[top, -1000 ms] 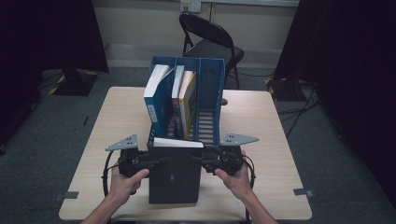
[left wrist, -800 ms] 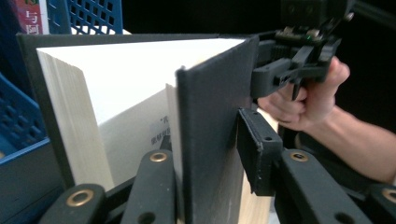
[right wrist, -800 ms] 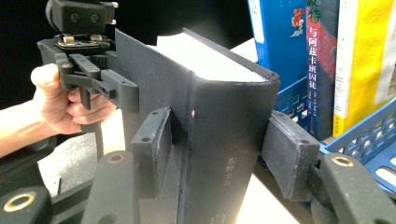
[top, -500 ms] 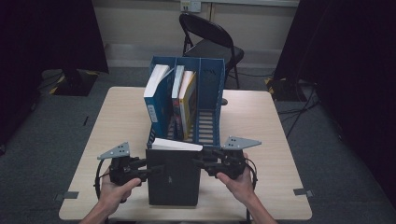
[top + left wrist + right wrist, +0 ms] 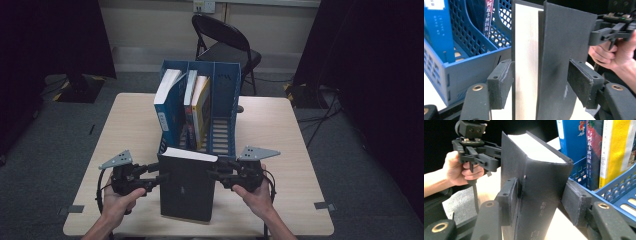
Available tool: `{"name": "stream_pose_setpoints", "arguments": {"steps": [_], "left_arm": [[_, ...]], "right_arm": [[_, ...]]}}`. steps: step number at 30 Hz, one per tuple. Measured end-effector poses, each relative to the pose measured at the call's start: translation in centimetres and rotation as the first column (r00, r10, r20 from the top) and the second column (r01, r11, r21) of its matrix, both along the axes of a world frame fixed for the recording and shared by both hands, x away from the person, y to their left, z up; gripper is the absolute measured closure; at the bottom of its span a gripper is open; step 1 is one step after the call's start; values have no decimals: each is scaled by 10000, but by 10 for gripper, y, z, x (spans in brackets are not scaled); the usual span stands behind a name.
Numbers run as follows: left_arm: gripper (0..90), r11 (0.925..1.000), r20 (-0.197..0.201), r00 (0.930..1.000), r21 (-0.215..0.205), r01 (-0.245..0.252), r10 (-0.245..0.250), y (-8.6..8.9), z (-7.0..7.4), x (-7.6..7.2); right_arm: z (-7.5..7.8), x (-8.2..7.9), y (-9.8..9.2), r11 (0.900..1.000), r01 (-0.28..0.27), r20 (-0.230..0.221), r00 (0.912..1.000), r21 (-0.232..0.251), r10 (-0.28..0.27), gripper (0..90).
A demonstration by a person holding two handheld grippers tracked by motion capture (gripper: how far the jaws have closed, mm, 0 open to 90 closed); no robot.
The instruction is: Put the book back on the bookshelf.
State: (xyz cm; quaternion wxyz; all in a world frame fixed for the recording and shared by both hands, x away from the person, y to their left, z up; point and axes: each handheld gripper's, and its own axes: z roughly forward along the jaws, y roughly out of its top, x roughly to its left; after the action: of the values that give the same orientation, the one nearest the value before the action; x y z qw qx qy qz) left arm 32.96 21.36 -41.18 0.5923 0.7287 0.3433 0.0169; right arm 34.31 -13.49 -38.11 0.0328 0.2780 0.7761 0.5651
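Left gripper (image 5: 159, 176) is seen at the left edge of the black book (image 5: 186, 187); its jaws have just been opening, and in the left gripper view the book's page edge (image 5: 526, 62) stands between the pads, with a gap at the right pad. The book is stood upright on the table (image 5: 295, 135), just in front of the blue file rack (image 5: 222, 100). Its spine side is clamped by the right gripper (image 5: 214, 173), half-open jaws pressed on both covers.
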Motion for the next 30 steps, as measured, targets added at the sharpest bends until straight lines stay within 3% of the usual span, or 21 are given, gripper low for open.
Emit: {"name": "stream_pose_setpoints", "arguments": {"steps": [3, 6, 9, 11, 13, 15, 17, 20, 24, 30], "left_arm": [[456, 9993, 109, 9999, 366, -99, 95, -5, 3, 1], [456, 9977, 185, 9997, 654, -180, 169, -8, 5, 4], [450, 9988, 299, 9995, 475, -79, 65, -11, 9, 10], [449, 9980, 499, 9987, 626, -100, 69, -14, 14, 12], [432, 9975, 684, 9974, 656, -266, 221, -18, 15, 13], [428, 9973, 816, 9964, 685, -273, 217, -20, 15, 10], [424, 9971, 898, 9960, 760, -89, 21, -18, 16, 6], [423, 9984, 1008, 9949, 571, 33, -91, -14, 13, -3], [410, 9984, 1028, 9947, 558, -7, -50, -14, 13, -6], [399, 9982, 1083, 9939, 581, 151, -214, -12, 11, -6]], "right_arm": [[2, -2, 2, 9999, 59, 110, 9999, -113, -57, 481], [1, 0, 2, 9998, 182, 74, 9998, -94, -181, 480], [3, -1, 1, 9992, 382, 306, 9988, -76, -379, 487], [6, -1, 0, 9990, 441, 574, 9974, -44, -438, 492], [10, -3, 1, 9978, 620, 1061, 9926, -233, -592, 491], [10, -3, 0, 9973, 672, 1067, 9922, -289, -638, 490], [8, -7, -2, 9987, 486, 1195, 9917, -128, -467, 491], [10, -15, -1, 9993, 163, 1317, 9912, -335, -118, 483], [9, -19, 0, 9995, 90, 1437, 9896, -293, -47, 470], [3, -13, 8, 9985, -336, 1137, 9928, -434, 384, 429]]}}
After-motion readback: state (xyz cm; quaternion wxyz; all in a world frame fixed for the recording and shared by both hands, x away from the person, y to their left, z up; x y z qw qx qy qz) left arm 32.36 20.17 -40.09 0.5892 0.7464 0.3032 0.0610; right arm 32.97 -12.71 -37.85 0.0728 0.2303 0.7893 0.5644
